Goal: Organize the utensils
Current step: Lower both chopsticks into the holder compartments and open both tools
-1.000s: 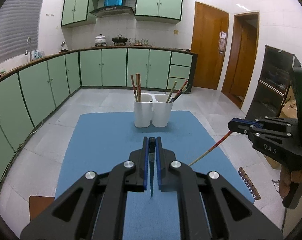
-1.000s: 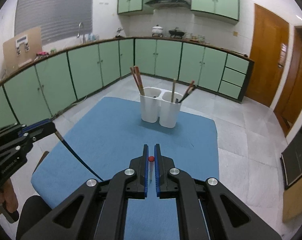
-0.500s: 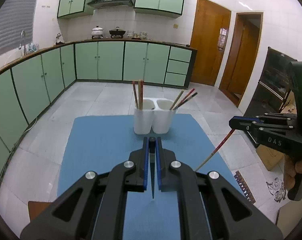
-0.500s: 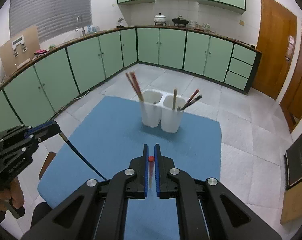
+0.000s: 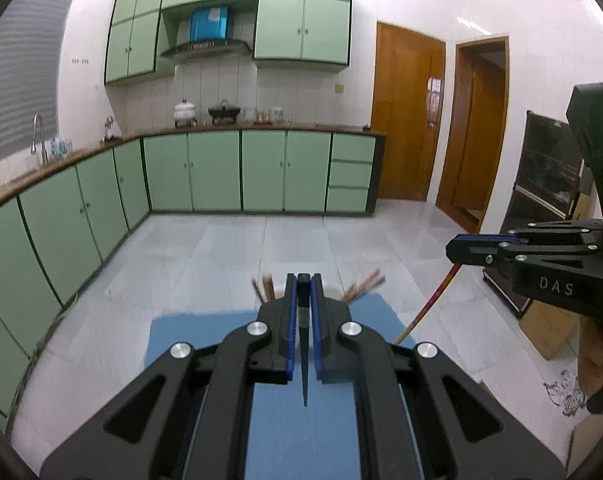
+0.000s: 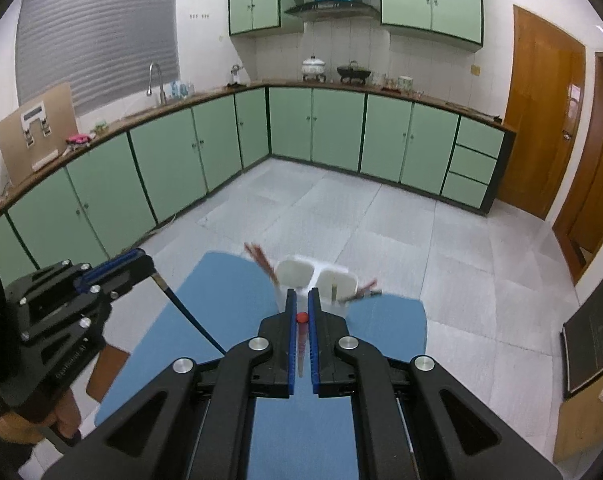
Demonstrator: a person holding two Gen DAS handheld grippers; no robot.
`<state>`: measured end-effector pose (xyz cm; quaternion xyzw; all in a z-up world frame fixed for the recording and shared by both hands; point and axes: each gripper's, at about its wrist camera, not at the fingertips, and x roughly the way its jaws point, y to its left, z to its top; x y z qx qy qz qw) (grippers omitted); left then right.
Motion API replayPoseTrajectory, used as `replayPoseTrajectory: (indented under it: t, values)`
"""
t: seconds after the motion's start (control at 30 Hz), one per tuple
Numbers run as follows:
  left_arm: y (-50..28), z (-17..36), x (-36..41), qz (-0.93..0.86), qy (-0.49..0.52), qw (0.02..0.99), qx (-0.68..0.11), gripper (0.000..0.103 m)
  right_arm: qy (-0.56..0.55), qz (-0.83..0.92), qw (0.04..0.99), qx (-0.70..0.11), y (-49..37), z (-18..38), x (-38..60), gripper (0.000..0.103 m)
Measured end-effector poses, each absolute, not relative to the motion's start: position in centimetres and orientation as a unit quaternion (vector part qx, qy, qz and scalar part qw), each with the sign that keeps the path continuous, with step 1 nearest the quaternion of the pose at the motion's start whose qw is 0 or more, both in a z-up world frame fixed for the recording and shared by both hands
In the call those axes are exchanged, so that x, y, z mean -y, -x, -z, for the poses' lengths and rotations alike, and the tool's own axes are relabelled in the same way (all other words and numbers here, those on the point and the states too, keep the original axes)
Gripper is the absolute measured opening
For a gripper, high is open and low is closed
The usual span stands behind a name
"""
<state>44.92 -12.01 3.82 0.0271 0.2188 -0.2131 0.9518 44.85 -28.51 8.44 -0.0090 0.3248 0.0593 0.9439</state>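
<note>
In a green-cabineted kitchen, the left tool (image 5: 304,280) is gripping a black chopstick (image 5: 304,344) tight between its blue pads, the stick hanging point-down above the blue worktop (image 5: 181,330). The right tool (image 6: 300,294) is clamping a red-tipped chopstick (image 6: 300,344) in the same way, also slanting down over the blue surface. A white two-compartment holder (image 6: 315,276) is standing upright near the worktop's far edge, just beyond both tools, with brown chopsticks (image 6: 261,262) leaning out of its left cup and more sticks (image 6: 361,292) poking from its right cup.
</note>
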Motion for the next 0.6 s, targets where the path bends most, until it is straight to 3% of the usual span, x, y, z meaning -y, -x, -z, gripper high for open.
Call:
replayPoseTrajectory:
  t: [0.3,0.6]
  values:
    - [-49.2,-7.9,15.7,0.207,-0.044,0.96,-0.184,0.006,0.012,-0.043,0.955,-0.295,-49.3,-12.6,28.3,0.005]
    - [-54.6,-8.6,17.9,0.21,-0.032,0.963,-0.167,0.006,0.001,-0.028,0.957,-0.288,-55.2,-12.2,29.5,0.005]
